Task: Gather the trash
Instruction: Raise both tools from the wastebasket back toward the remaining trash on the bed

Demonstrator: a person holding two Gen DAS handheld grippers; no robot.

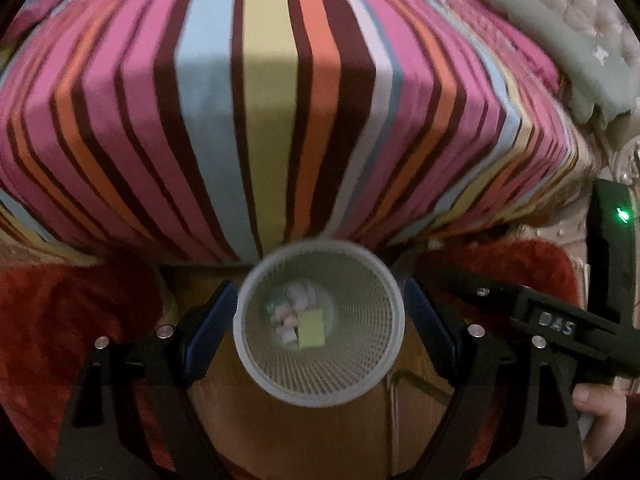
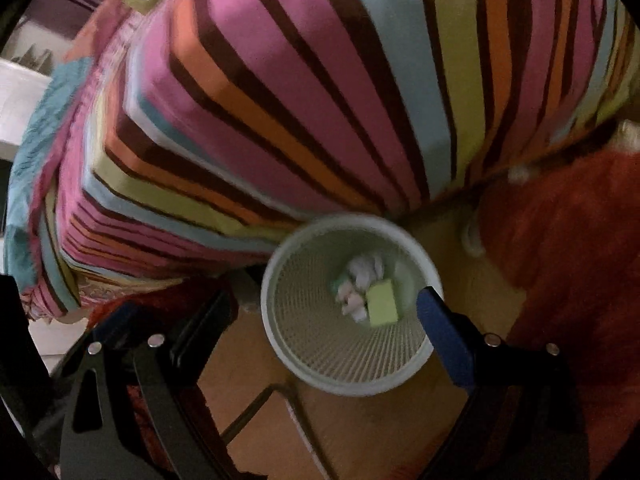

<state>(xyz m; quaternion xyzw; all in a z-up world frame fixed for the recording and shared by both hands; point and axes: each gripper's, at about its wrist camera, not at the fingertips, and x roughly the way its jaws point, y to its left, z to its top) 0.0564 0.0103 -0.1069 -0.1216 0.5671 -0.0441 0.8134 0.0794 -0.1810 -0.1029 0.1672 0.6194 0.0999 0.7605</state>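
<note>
Both grippers hang spread and empty over the mesh bin (image 1: 319, 322): left gripper (image 1: 320, 316), right gripper (image 2: 320, 320). Trash (image 2: 370, 294), crumpled paper plus 1 yellow-green pad, lies at the bin's bottom. Risk: a finger clips the rim and tips the light bin toward the striped bed (image 1: 272, 120) or red rug (image 2: 560, 240).

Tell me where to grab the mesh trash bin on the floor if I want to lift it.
Grip the bin by its solid top rim, coming straight down from above. It stands upright with its mouth open to both cameras, and the rim is a thick band, while the mesh wall tapers downward. One finger inside, one outside; the right gripper is already open over it.
</note>
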